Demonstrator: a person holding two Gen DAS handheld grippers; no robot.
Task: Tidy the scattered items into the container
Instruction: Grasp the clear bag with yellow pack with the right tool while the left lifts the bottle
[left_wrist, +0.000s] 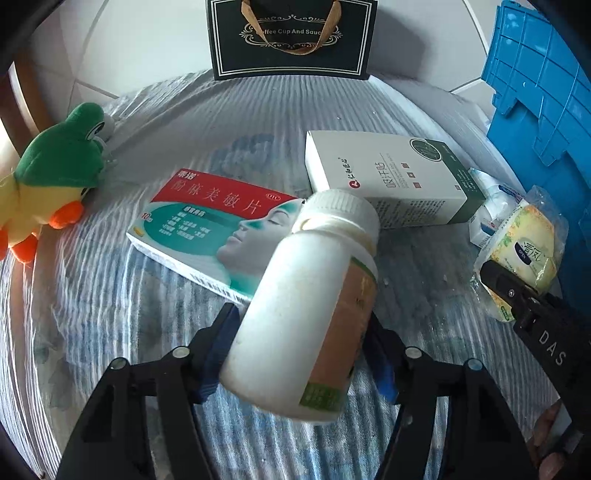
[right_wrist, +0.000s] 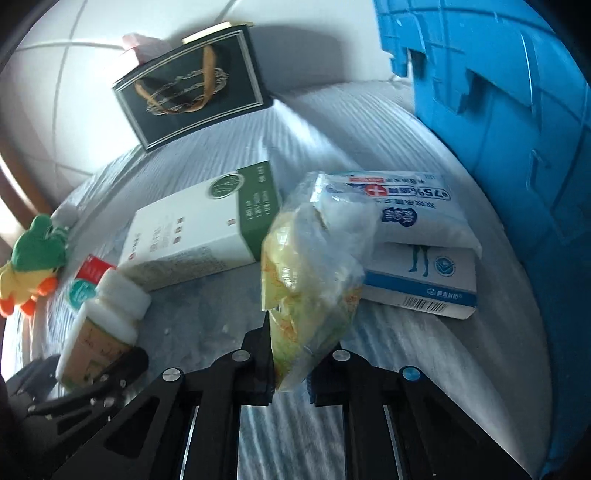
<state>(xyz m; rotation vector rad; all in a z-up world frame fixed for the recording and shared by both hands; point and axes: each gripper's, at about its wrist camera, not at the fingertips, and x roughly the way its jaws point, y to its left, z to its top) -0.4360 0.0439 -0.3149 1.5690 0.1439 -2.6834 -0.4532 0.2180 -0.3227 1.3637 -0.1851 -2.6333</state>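
Observation:
My left gripper (left_wrist: 301, 354) is shut on a white pill bottle (left_wrist: 314, 295) with an orange-green label, which is tilted, cap pointing away, over the striped cloth. In the right wrist view the same bottle (right_wrist: 103, 325) shows at the lower left between the left gripper's fingers (right_wrist: 122, 365). My right gripper (right_wrist: 295, 354) is shut on a yellow-green tissue pack (right_wrist: 306, 280) in clear wrap. From the left wrist view, that pack (left_wrist: 524, 251) lies next to the blue crate (left_wrist: 546, 110), with the right gripper (left_wrist: 506, 291) on it.
A red-and-teal medicine box (left_wrist: 207, 225) and a white-green box (left_wrist: 388, 177) lie mid-cloth. A wipes pack (right_wrist: 406, 210) rests on a blue-white box (right_wrist: 421, 284) by the crate (right_wrist: 517, 147). A black gift bag (left_wrist: 291, 40) stands at the back, a green-yellow plush (left_wrist: 55, 177) at the left.

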